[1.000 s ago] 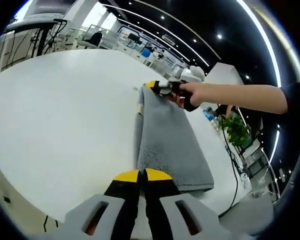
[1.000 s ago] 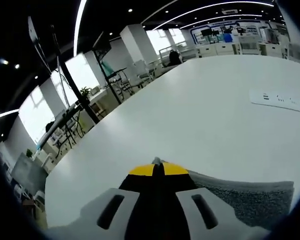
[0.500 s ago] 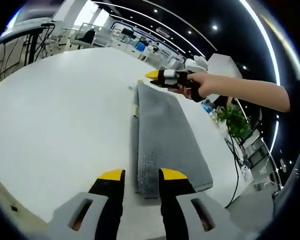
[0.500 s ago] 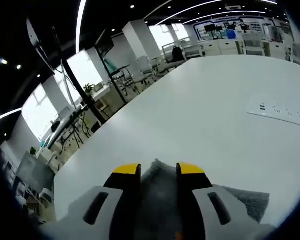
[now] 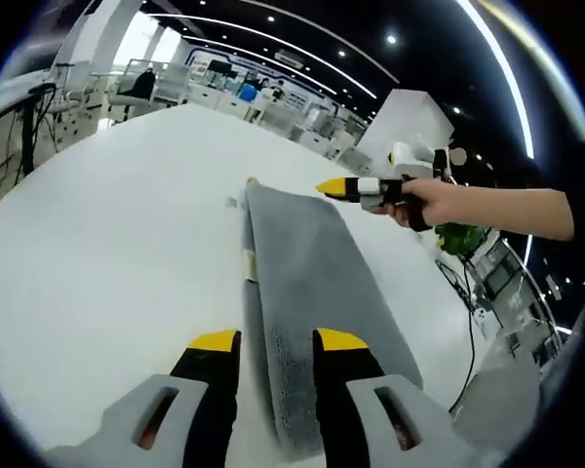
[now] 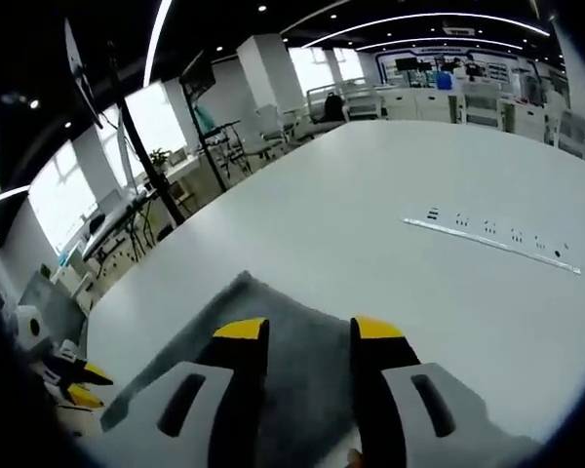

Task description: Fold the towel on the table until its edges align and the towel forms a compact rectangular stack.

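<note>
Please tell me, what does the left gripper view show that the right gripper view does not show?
The left gripper view alone shows the whole folded strip of the grey fluffy towel, the person's hand gripping the right gripper, and a green plant. The right gripper view alone shows a long white power strip lying on the table, beyond the towel. Both views share the grey towel, the large white table and the office behind it. In each view, that gripper's own yellow-tipped jaws stand open above the towel: left gripper, right gripper.
</note>
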### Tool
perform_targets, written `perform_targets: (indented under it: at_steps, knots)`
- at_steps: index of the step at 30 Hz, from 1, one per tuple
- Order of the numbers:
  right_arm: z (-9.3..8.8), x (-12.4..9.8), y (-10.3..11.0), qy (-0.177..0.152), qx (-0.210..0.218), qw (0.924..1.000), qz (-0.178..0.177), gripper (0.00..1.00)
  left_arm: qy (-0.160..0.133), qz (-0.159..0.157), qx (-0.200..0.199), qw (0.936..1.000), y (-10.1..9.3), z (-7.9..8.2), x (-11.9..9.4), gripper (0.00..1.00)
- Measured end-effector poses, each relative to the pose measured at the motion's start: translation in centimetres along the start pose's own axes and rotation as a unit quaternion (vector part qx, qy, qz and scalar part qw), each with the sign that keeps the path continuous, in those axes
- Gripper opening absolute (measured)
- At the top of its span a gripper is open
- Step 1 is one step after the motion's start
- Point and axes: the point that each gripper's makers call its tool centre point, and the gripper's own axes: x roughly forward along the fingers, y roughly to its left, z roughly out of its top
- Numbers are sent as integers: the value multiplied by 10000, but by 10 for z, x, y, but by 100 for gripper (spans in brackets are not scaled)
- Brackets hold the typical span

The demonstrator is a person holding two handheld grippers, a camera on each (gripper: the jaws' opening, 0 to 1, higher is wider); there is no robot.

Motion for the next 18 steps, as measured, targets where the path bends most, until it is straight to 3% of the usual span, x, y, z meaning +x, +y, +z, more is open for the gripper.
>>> perform_targets:
  at_steps: [11, 18]
  knots:
    - [-38, -42, -21, 229, -83, 9995, -197, 40, 227, -75, 356, 9991, 6, 23, 35, 30]
    - [-70, -58, -16, 412, -54, 9989, -200, 40, 293, 17, 421, 9987, 17, 29, 45, 29]
